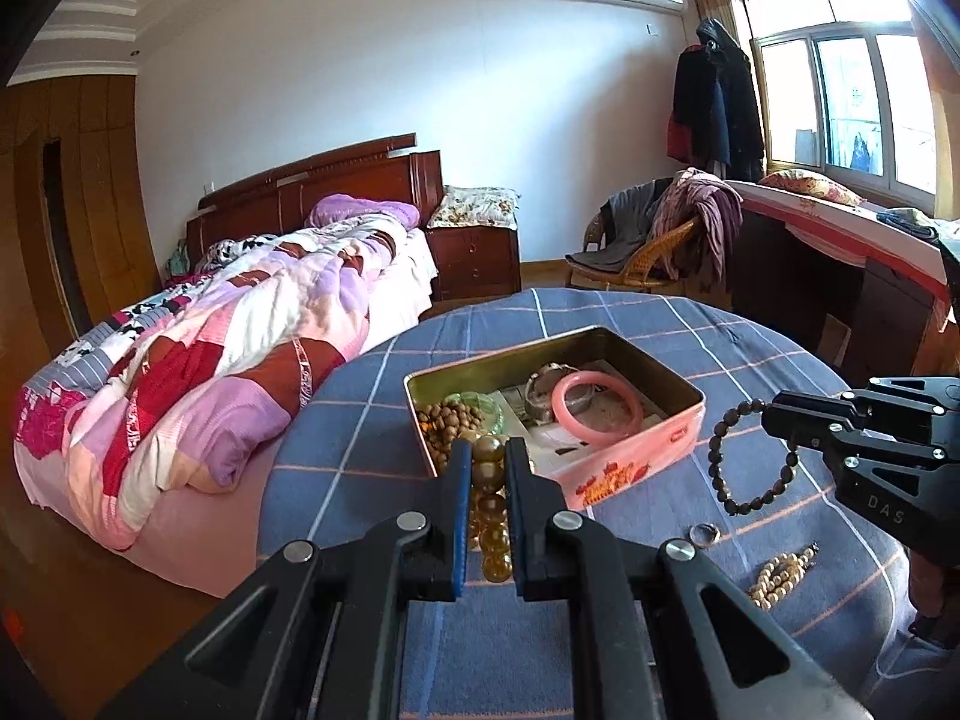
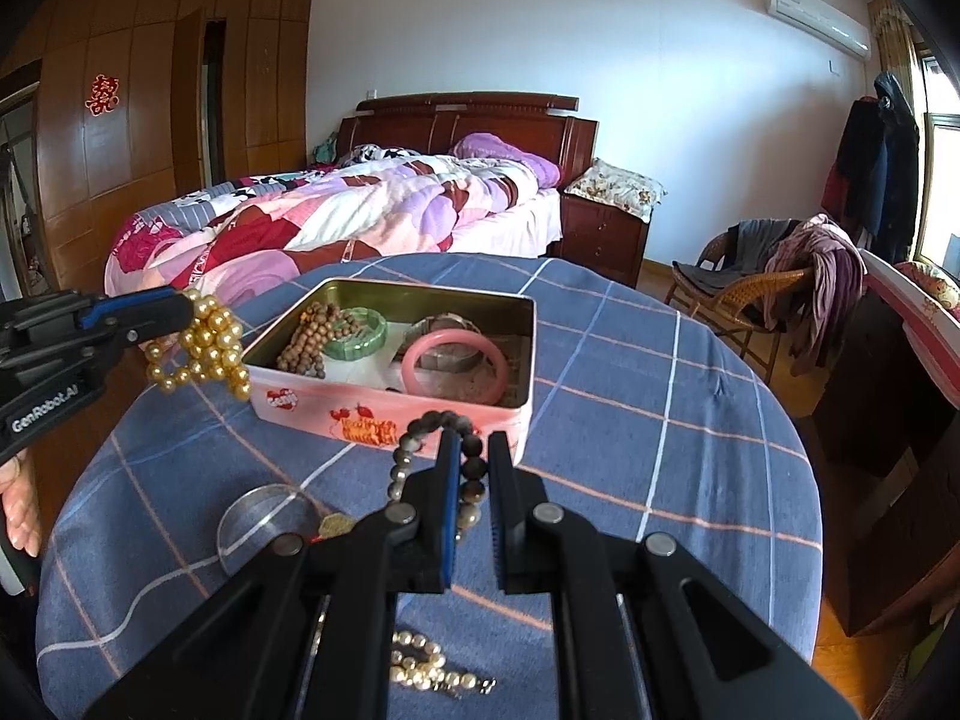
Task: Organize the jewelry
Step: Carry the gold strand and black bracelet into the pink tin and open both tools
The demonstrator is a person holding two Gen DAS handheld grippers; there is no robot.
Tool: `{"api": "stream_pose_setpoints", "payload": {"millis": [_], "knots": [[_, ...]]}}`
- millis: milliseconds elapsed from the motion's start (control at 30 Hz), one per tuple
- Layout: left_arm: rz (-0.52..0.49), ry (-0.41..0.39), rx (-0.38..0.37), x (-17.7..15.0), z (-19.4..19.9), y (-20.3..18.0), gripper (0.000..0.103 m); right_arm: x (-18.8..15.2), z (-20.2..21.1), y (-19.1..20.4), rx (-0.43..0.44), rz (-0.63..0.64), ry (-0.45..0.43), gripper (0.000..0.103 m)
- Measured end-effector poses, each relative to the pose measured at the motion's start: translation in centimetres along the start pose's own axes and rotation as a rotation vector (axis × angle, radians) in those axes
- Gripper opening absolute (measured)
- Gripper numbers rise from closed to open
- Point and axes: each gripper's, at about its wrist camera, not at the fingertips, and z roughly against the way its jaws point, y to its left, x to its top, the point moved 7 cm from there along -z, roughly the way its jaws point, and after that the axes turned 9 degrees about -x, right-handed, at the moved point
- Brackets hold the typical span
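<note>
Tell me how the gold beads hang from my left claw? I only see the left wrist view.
Observer: The gold beads hang in a bunched cluster from the left claw, at the left corner of the pink tin.
Operator: What's on the wardrobe?
Observer: A red double-happiness character is stuck on a wooden wardrobe panel.
Operator: Who holds my claw?
Observer: Only the fingers of a hand show, below the left claw.
</note>
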Motion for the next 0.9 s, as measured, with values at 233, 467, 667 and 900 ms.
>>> {"api": "stream_pose_setpoints", "payload": {"millis": [233, 467, 667, 900], "knots": [[-0.017, -0.022, 0.001, 1.7, 0.0, 0.2, 0.010, 1.4, 0.1, 0.1, -0.002, 0.006, -0.024, 0.011], [-0.049, -0.049, 0.011, 3.9, 0.1, 0.3, 0.010, 3.8, 0.2, 0.0, -0.007, 0.008, -0.058, 0.011], [-0.079, -0.055, 0.025, 5.3, -0.7, 0.3, 0.010, 4.9, -0.1, 0.0, -0.010, 0.020, -0.070, 0.011], [-0.101, -0.055, 0.030, 7.4, -2.2, 0.7, 0.010, 6.3, -1.2, 0.1, -0.013, 0.033, -0.068, 0.011]]}}
